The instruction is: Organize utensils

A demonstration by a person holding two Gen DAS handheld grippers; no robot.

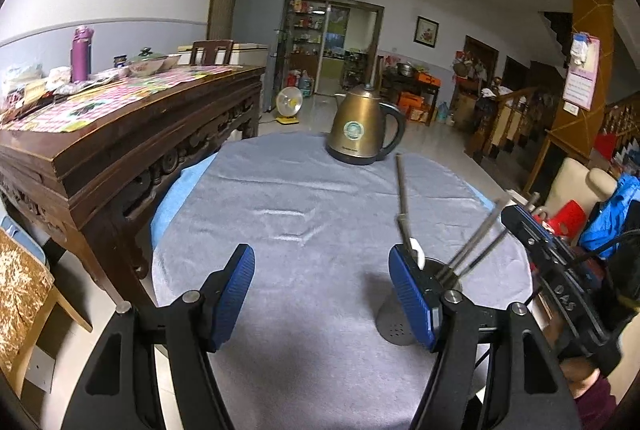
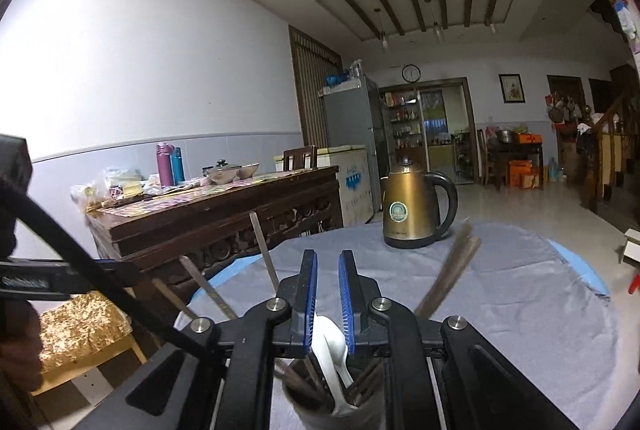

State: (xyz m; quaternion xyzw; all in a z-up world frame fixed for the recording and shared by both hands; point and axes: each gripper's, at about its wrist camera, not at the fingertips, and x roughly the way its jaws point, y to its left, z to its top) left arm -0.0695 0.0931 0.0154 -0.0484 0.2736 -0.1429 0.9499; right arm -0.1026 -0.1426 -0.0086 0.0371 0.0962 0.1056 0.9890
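A grey utensil holder [image 1: 400, 314] stands on the grey cloth, just right of my left gripper [image 1: 322, 298], partly hidden behind its right finger. Several chopsticks [image 1: 472, 242] and a white spoon [image 1: 418, 250] stick out of it. My left gripper is open and empty. In the right wrist view the holder [image 2: 340, 406] sits right under my right gripper [image 2: 328, 294]. Its jaws stand a narrow gap apart around the white spoon's handle [image 2: 330, 342], which reaches down into the holder among brown chopsticks [image 2: 448, 274] and metal ones [image 2: 262, 250].
A gold electric kettle [image 1: 362, 128] stands at the far side of the round table's grey cloth [image 1: 300, 198]. A dark carved wooden sideboard [image 1: 132, 146] with bottles and bowls runs along the left. My right gripper's body [image 1: 560, 270] is at the right edge.
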